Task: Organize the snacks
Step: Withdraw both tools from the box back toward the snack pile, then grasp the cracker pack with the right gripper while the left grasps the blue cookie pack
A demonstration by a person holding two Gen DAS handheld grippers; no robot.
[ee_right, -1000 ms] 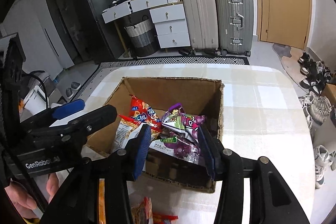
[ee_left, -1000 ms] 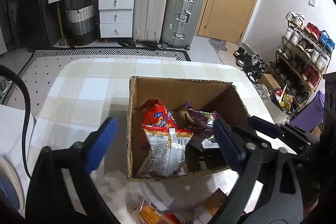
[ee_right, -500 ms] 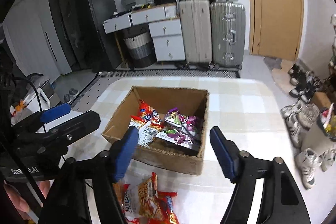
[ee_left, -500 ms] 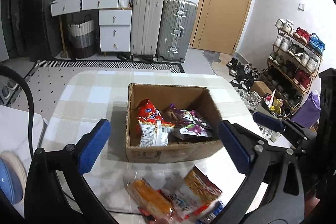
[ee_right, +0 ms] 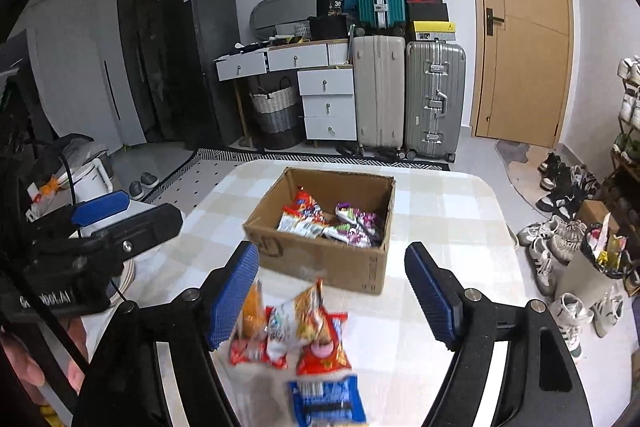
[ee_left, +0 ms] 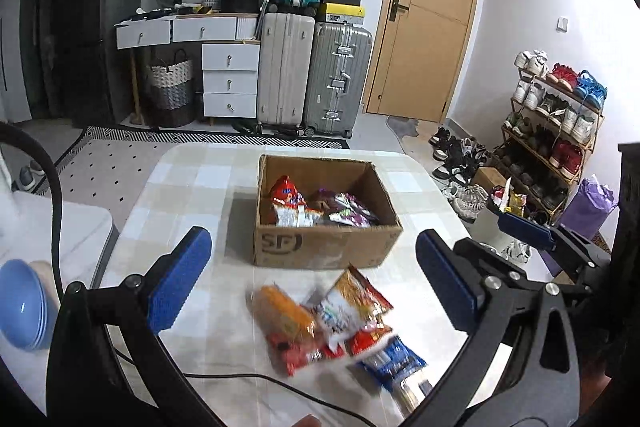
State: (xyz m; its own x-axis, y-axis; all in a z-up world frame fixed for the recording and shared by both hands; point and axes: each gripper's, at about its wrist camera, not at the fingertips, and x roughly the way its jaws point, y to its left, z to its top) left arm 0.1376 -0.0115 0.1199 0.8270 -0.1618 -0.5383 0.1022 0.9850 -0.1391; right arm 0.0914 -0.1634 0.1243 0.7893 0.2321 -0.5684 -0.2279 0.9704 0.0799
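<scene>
An open cardboard box stands mid-table with red and purple snack packs inside. A loose pile of snack packs lies on the checked tablecloth in front of the box: orange, red and white packs and a blue one. My left gripper is open and empty, above the pile. My right gripper is open and empty, also above the pile. The right gripper shows at the right in the left wrist view; the left gripper shows at the left in the right wrist view.
Blue bowls sit on a white surface left of the table. A black cable runs across the table's near edge. Suitcases, drawers and a door stand behind; a shoe rack is at the right.
Both grippers have pulled back and up from the box, so the pile of loose packs in front of it has come into view. The right gripper's jaws have opened wider.
</scene>
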